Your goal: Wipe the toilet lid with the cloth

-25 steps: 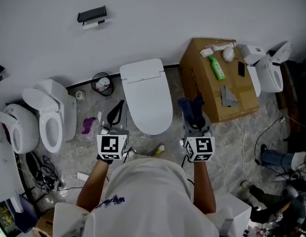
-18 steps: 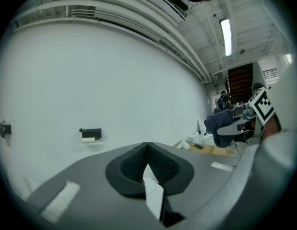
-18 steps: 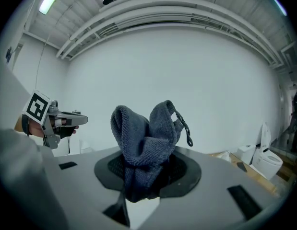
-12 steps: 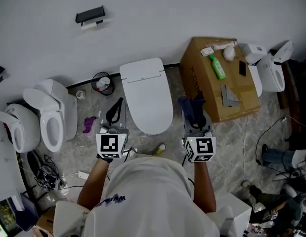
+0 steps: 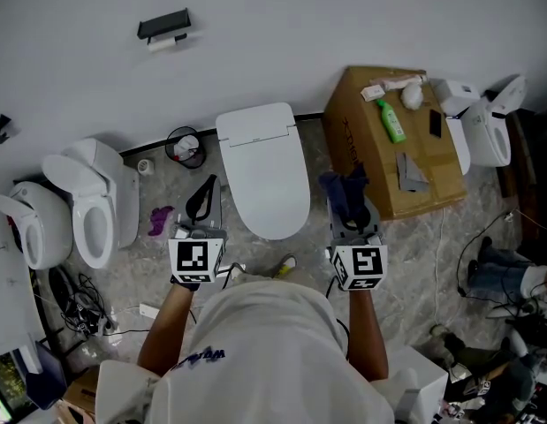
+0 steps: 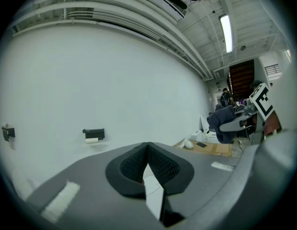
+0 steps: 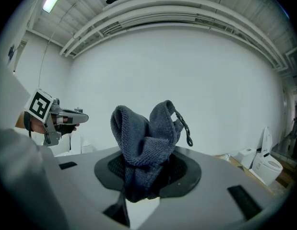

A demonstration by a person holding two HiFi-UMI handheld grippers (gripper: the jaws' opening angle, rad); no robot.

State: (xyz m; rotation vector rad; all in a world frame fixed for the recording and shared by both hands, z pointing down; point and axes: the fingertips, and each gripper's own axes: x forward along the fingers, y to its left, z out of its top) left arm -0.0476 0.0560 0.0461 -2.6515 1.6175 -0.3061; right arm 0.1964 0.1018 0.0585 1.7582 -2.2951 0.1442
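The white toilet with its closed lid (image 5: 262, 170) stands against the wall in the head view, straight ahead between my two grippers. My right gripper (image 5: 347, 203) is held to the right of the bowl and is shut on a dark blue-grey cloth (image 7: 147, 145), which bunches up above its jaws (image 5: 344, 193). My left gripper (image 5: 202, 203) is to the left of the bowl, with its jaws pressed together and nothing between them (image 6: 147, 163). Neither gripper touches the lid.
A cardboard box (image 5: 392, 148) with a green bottle (image 5: 388, 120) and small items stands right of the toilet. Two more toilets (image 5: 89, 206) stand at the left, another (image 5: 482, 126) at far right. A round bin (image 5: 184, 148), a purple rag (image 5: 158, 222) and cables (image 5: 74, 312) lie on the floor.
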